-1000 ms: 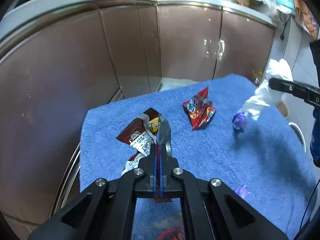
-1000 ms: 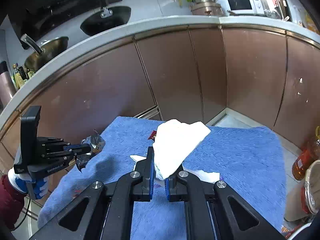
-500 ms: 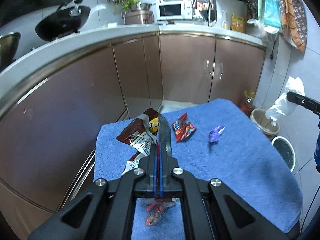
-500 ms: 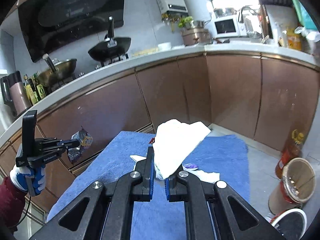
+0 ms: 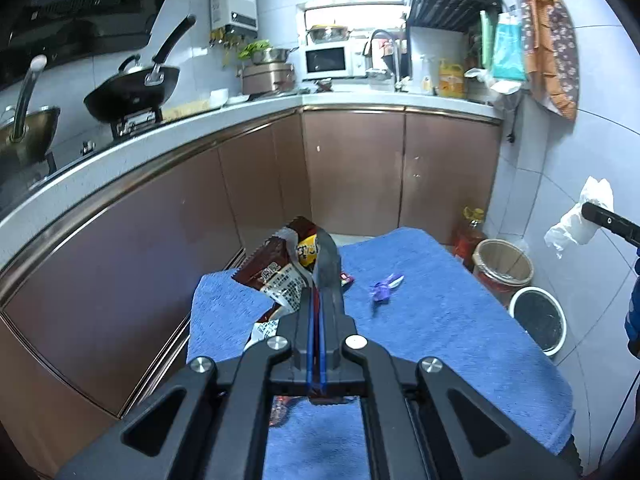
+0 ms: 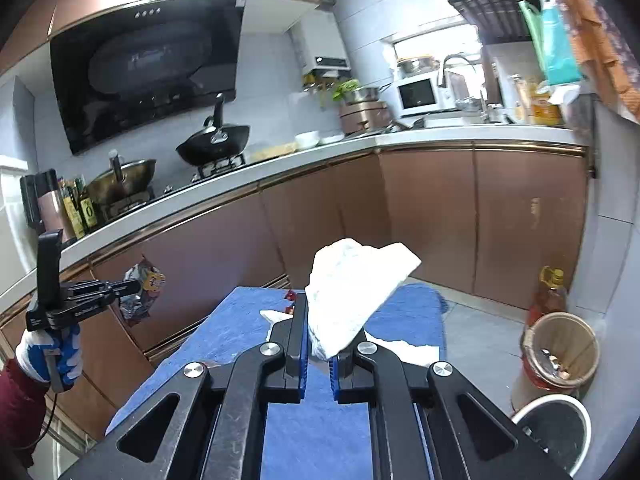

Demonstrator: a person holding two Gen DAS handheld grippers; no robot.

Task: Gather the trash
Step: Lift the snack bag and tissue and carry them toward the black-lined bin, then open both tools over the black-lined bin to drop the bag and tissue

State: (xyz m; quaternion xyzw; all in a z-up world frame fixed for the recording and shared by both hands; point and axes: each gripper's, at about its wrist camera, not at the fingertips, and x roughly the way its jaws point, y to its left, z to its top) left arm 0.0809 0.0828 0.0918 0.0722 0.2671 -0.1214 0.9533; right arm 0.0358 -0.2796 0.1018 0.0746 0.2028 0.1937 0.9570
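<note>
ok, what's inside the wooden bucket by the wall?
In the right wrist view, the wooden bucket holds a few small scraps low against its far inner wall. The near rim hides the rest of the bottom. The white bin beside it looks dark inside.

Candy wrapper (image 5: 385,286) on towel-covered table (image 5: 460,320); bins (image 5: 503,266) right of table; counter (image 5: 360,101) behind

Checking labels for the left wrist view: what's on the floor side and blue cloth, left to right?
Brown wrapper in the left gripper → purple wrapper on the cloth → wooden bin → white-rimmed bin → white tissue.
</note>
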